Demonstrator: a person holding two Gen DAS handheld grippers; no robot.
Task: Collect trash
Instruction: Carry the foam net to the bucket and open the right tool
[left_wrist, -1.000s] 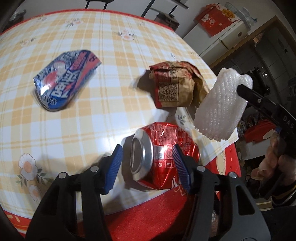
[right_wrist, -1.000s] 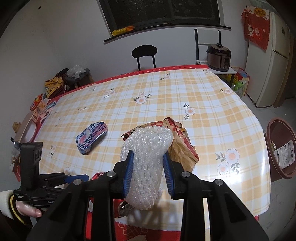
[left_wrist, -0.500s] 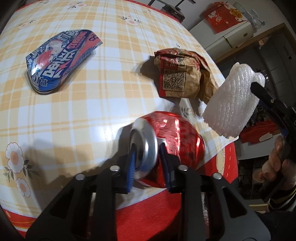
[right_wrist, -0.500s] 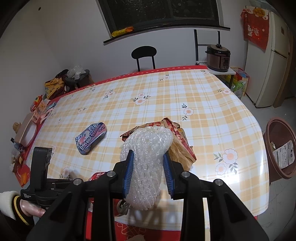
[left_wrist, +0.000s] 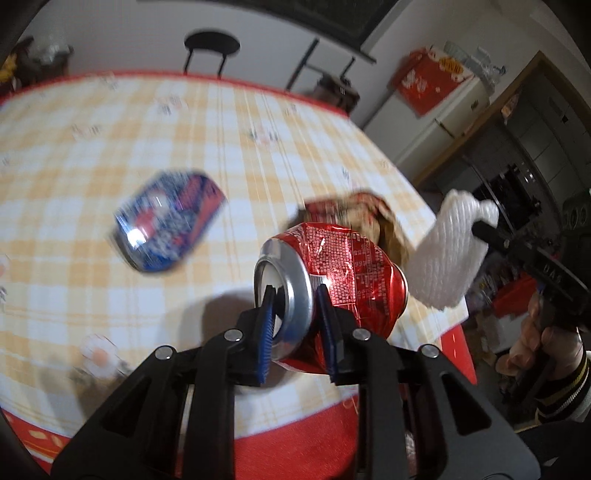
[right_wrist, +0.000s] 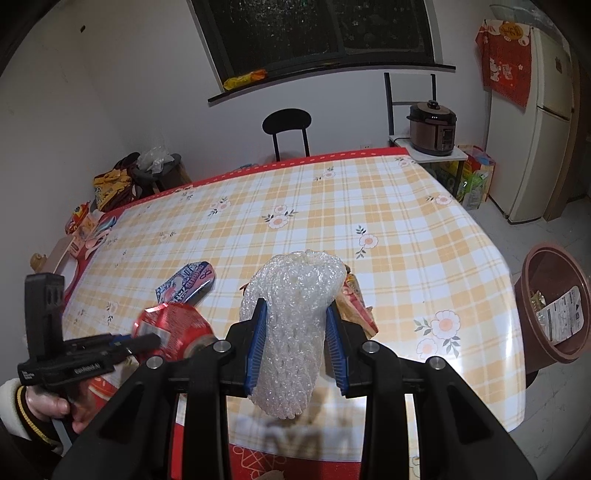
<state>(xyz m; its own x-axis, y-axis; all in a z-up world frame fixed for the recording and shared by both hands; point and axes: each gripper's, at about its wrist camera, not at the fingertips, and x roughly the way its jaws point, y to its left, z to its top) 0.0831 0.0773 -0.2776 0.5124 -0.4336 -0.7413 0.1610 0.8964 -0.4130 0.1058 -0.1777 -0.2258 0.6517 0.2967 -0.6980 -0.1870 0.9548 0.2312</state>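
Observation:
My left gripper (left_wrist: 293, 312) is shut on the rim of a crushed red can (left_wrist: 343, 273) and holds it above the table; the can also shows in the right wrist view (right_wrist: 173, 328). My right gripper (right_wrist: 295, 343) is shut on a white foam net sleeve (right_wrist: 295, 325), held above the table's near edge; the sleeve also shows in the left wrist view (left_wrist: 448, 258). A flattened blue can (left_wrist: 168, 225) lies on the checked tablecloth (right_wrist: 332, 206). A crumpled brown paper bag (left_wrist: 369, 218) lies behind the red can.
A brown trash bin (right_wrist: 554, 306) with some waste stands on the floor right of the table. A black chair (right_wrist: 288, 129) is at the far side. A rice cooker (right_wrist: 432, 127) and a fridge (right_wrist: 539, 122) stand at the right.
My left gripper has closed on the red can's rim and lifted it off the table, tilting upward. The right gripper holds the foam sleeve as before.

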